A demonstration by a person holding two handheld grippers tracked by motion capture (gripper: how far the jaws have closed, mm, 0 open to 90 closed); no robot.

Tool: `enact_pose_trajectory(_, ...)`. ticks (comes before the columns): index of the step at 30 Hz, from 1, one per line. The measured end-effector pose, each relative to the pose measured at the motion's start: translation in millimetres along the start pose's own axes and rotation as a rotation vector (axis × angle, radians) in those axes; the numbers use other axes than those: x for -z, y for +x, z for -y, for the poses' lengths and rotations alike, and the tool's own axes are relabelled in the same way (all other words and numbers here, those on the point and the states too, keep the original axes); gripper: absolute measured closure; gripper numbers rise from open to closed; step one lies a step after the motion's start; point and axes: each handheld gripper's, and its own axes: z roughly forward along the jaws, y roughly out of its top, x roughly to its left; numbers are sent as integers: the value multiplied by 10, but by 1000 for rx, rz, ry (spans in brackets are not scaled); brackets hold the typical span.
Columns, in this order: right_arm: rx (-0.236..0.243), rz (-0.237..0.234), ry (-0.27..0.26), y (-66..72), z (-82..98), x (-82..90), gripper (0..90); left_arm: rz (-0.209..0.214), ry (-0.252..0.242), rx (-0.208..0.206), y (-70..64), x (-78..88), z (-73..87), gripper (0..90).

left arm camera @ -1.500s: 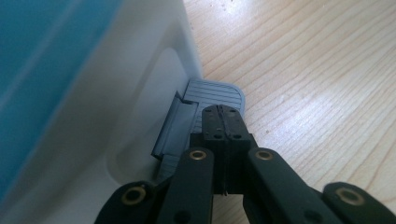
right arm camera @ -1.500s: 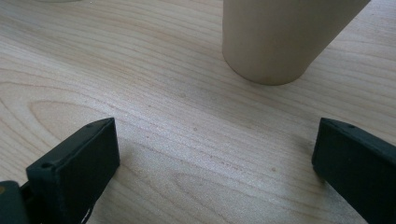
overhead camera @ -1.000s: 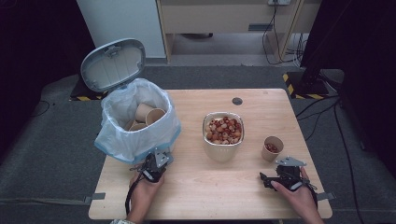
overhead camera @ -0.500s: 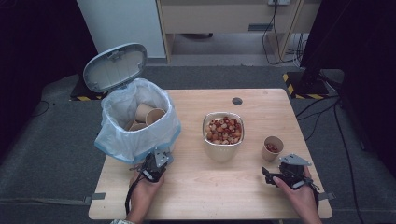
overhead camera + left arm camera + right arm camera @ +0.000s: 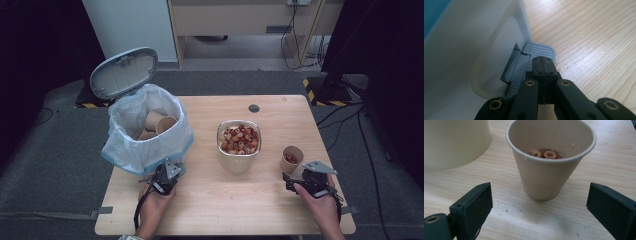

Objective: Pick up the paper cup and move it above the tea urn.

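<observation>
A white pedal bin [image 5: 145,135] lined with a pale blue bag stands at the table's left, its grey lid [image 5: 124,72] raised and paper cups inside. My left gripper [image 5: 169,170] is at the bin's base. In the left gripper view this gripper [image 5: 544,62] is shut with nothing between its jaws, its tips on the grey ribbed pedal [image 5: 541,48]. A paper cup [image 5: 291,157] with a little brown food at the bottom [image 5: 546,153] stands at the right. My right gripper [image 5: 302,174] [image 5: 549,205] is open just short of the cup. Its jaws have just been closing a little, and the pads are clear of the cup.
A cream bowl [image 5: 239,145] heaped with red-brown and pale pieces stands mid-table, left of the cup; its wall [image 5: 456,142] is close beside the cup. A small dark round spot [image 5: 254,108] lies near the table's far edge. Cables trail over the dark floor beyond.
My right gripper has shifted a little toward the cup. The left gripper and the raised lid stay as they were.
</observation>
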Motion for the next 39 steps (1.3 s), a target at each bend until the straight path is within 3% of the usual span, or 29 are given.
enact_pose_trajectory(8, -33, -4, -54, -63, -105, -97, 77, 0, 1, 0, 0, 0, -1, 898)
enact_pose_trajectory(14, -24, -26, -90, -93, -159, -182, 79, 1, 0, 2, 2, 0, -1, 898)
enact_pose_trajectory(18, -8, -15, -111, -100, -197, -222, 117, 3, 0, 4, 4, 0, 1, 898)
enact_pose_trajectory(30, -26, -40, -106, -129, -206, -333, 233, 5, -1, 6, 6, 1, 1, 898)
enact_pose_trajectory(39, -10, -54, -100, -155, -218, -329, 288, 5, -1, 6, 6, 2, 1, 898)
